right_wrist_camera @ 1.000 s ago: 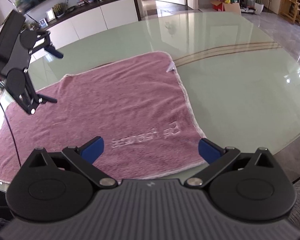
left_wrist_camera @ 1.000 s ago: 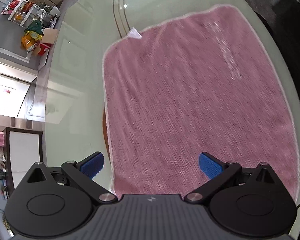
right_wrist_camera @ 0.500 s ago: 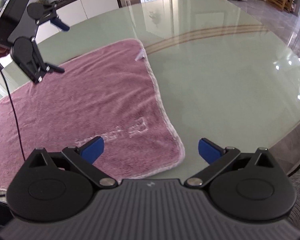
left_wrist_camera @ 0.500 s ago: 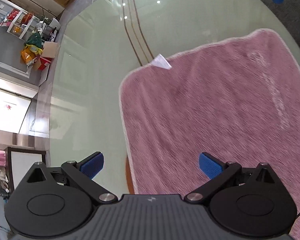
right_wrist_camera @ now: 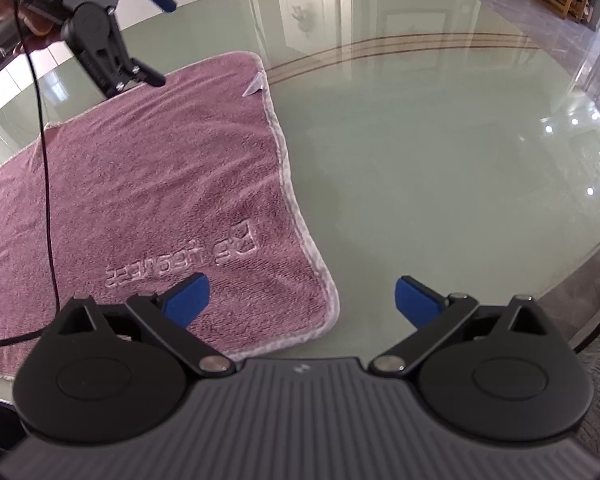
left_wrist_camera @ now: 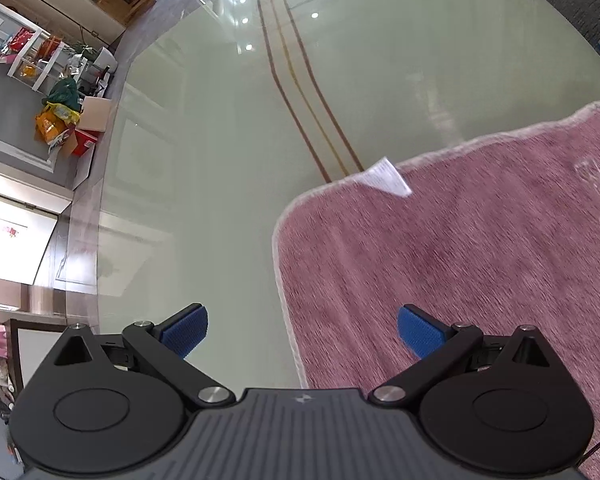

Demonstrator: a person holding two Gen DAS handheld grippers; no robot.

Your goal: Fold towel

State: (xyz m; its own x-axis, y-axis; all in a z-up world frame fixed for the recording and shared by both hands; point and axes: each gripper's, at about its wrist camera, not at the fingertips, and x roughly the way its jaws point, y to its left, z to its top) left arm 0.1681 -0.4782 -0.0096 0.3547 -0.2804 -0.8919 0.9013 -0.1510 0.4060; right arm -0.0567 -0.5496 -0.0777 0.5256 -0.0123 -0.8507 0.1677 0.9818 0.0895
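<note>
Towel (right_wrist_camera: 148, 184), lying flat on the glass surface (right_wrist_camera: 440, 152), looks soft, limp and light, best pinched at the hemmed corners near 6 and 12 o'clock, with left gripper (left_wrist_camera: 300, 334) and right gripper (right_wrist_camera: 300, 296) jaws released, empty.

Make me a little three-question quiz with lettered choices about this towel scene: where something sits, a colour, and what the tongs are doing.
1. Where is the white tag on the towel?
A. at its far edge near a corner
B. in its middle
C. off it, on the floor

2. What colour is the towel?
A. green
B. pink
C. white

3. What state are the right tongs in?
A. shut on the towel
B. shut on nothing
C. open, holding nothing

Answers: 1 A, the tag sticks up at the far hem beside the glass table. 2 B, the pile is pink with a pale hem. 3 C, the blue pads stand wide apart.
</note>
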